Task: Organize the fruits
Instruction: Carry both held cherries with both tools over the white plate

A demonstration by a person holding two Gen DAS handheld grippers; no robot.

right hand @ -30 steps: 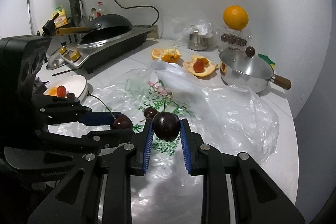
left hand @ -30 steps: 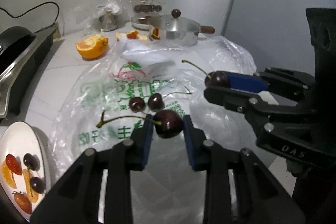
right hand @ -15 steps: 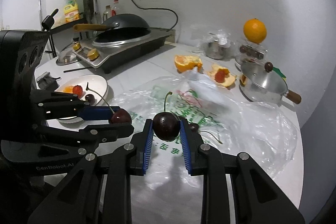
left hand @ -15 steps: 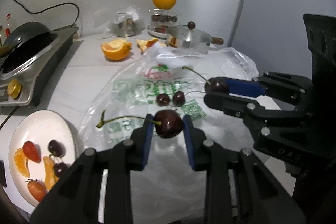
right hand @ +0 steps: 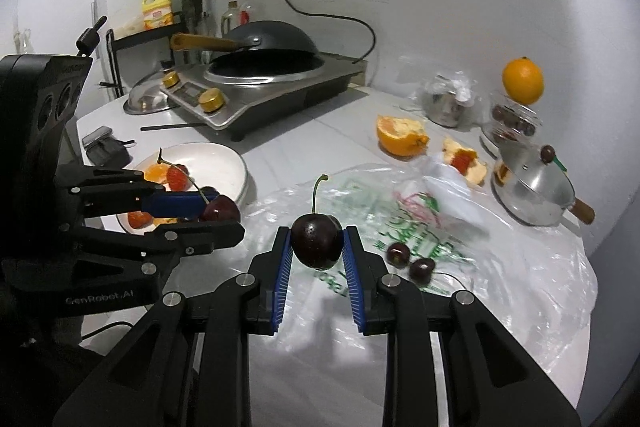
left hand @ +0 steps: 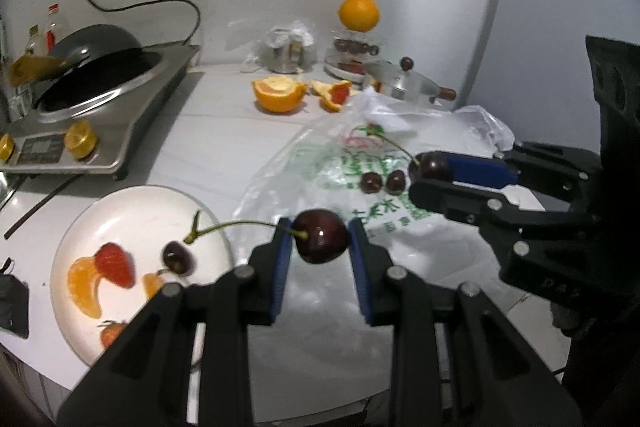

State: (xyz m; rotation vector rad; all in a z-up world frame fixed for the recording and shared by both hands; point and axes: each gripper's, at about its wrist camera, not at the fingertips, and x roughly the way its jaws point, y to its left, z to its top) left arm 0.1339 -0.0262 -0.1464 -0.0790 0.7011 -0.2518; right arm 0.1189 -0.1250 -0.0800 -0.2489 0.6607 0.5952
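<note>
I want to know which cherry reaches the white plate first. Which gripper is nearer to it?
Left. The left gripper, shut on a cherry, hangs just beside the white plate. The right gripper, holding its own cherry, is farther off, over the plastic bag.

Lighting dim, cool and even. Strong fisheye bending with black corner vignette. Left wrist view softly blurred throughout. Glare on plastic bag (right hand: 500, 259); soft shadows beneath gripper fingers.

2 wrist fisheyes, close | angled down | shared: plate (left hand: 120, 203), bag (right hand: 500, 267)
</note>
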